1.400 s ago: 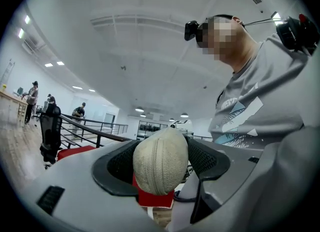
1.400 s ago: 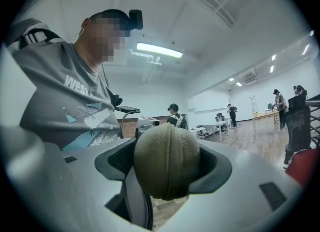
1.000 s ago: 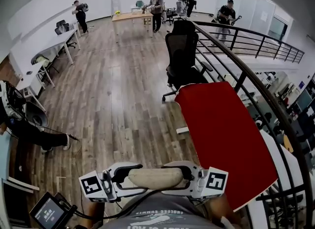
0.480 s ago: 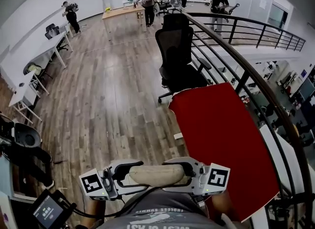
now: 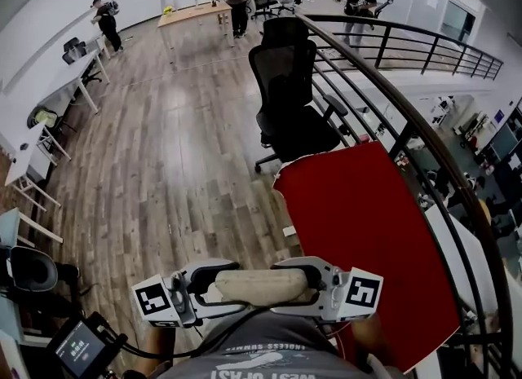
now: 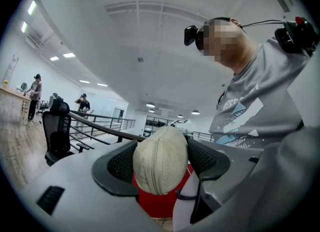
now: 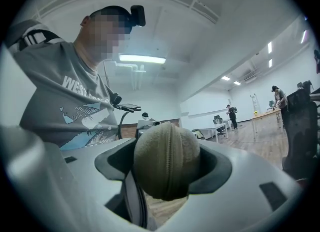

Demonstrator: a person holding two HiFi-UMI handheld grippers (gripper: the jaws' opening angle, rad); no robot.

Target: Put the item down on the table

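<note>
A beige zippered pouch (image 5: 259, 285) hangs level in front of my chest, held at both ends. My left gripper (image 5: 210, 289) is shut on its left end and my right gripper (image 5: 310, 286) is shut on its right end. In the left gripper view the pouch (image 6: 160, 160) fills the gap between the black pads, zip facing the camera. The right gripper view shows the other end of the pouch (image 7: 167, 160) clamped the same way. The red table (image 5: 367, 231) lies just ahead and to the right, its near edge beside the right gripper.
A black office chair (image 5: 285, 100) stands at the red table's far end. A curved black railing (image 5: 408, 125) runs along the table's right side. White desks (image 5: 41, 125) line the left wall. Several people stand by a wooden table (image 5: 192, 15) far back.
I have walked forward with the pouch: the chair and red table have slid nearer and leftward in the head view. Both grippers keep the same hold.
</note>
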